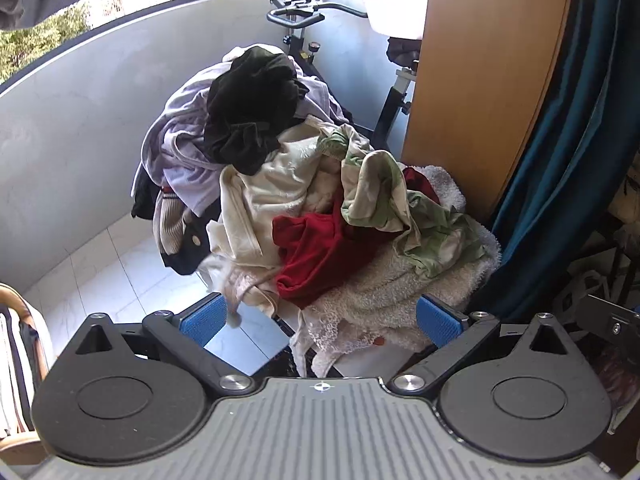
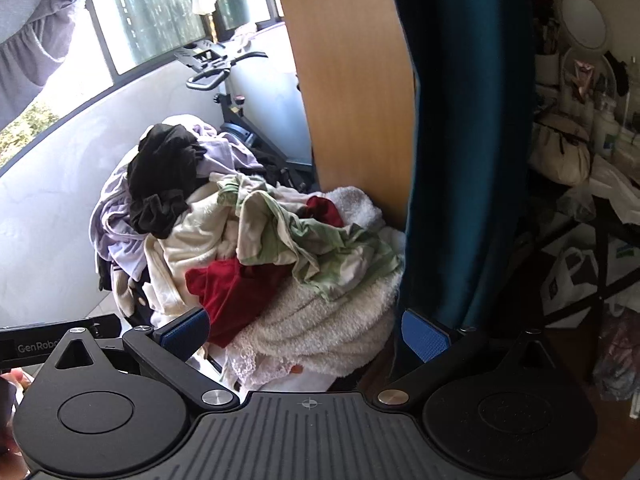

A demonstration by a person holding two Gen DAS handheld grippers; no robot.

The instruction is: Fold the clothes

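Observation:
A heap of unfolded clothes fills the middle of both views. On top lies a black garment (image 1: 252, 108) (image 2: 164, 176), with a lilac one (image 1: 180, 152) under it. In front are a cream garment (image 1: 260, 208), a green-and-cream one (image 1: 384, 196) (image 2: 304, 232), a dark red one (image 1: 320, 252) (image 2: 236, 292) and a white terry towel (image 1: 404, 292) (image 2: 332, 320). My left gripper (image 1: 320, 322) is open just short of the heap's near edge, nothing between its blue pads (image 1: 204, 318). My right gripper (image 2: 306, 338) is open too, close before the towel.
An exercise bike (image 1: 304, 16) (image 2: 212, 68) stands behind the heap against the curved grey wall. A wooden panel (image 1: 480, 80) (image 2: 352, 80) and a teal curtain (image 1: 568, 160) (image 2: 460, 140) rise at the right. White floor tiles (image 1: 100, 280) lie at the left. A cluttered table (image 2: 592, 160) stands far right.

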